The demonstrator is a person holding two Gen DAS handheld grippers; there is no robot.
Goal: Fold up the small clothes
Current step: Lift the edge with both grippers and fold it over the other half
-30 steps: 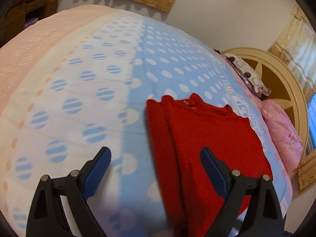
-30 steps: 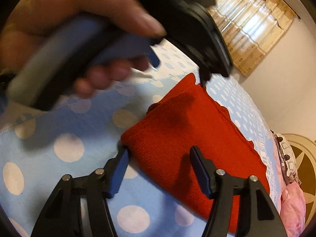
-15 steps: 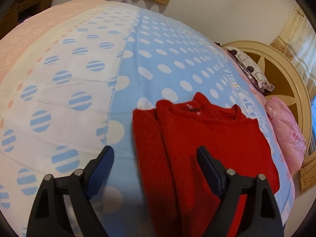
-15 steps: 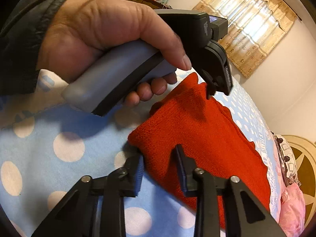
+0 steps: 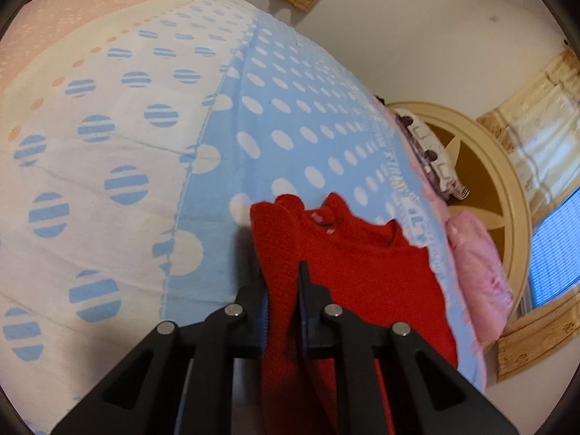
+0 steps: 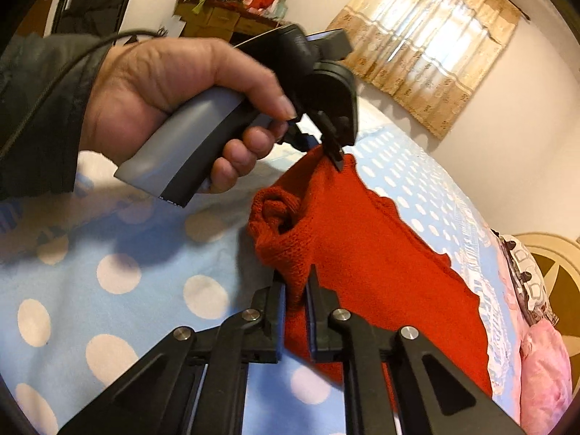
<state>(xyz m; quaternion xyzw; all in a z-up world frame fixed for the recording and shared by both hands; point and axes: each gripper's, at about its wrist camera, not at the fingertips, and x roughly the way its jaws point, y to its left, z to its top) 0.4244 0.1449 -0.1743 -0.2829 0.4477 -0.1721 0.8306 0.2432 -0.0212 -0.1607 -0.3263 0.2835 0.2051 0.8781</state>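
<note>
A small red knitted sweater (image 5: 362, 264) lies partly folded on a blue polka-dot bed cover (image 5: 290, 108). My left gripper (image 5: 281, 279) is shut on the sweater's folded left edge. My right gripper (image 6: 294, 282) is shut on the sweater's near corner (image 6: 286, 250), which is bunched and raised off the cover. In the right wrist view the left gripper (image 6: 326, 145), held in a hand (image 6: 163, 87), pinches the far edge of the sweater (image 6: 380, 253).
The bed cover turns white with striped blue dots (image 5: 90, 145) on the left. Pink pillows (image 5: 478, 264) and a round cream headboard (image 5: 482, 166) are at the right. Curtains (image 6: 427, 43) and a cluttered wooden cabinet (image 6: 224, 14) stand by the walls.
Both grippers went from open to shut on the sweater's edge. The pinched edge has risen off the cover and the near corner has bunched up.
</note>
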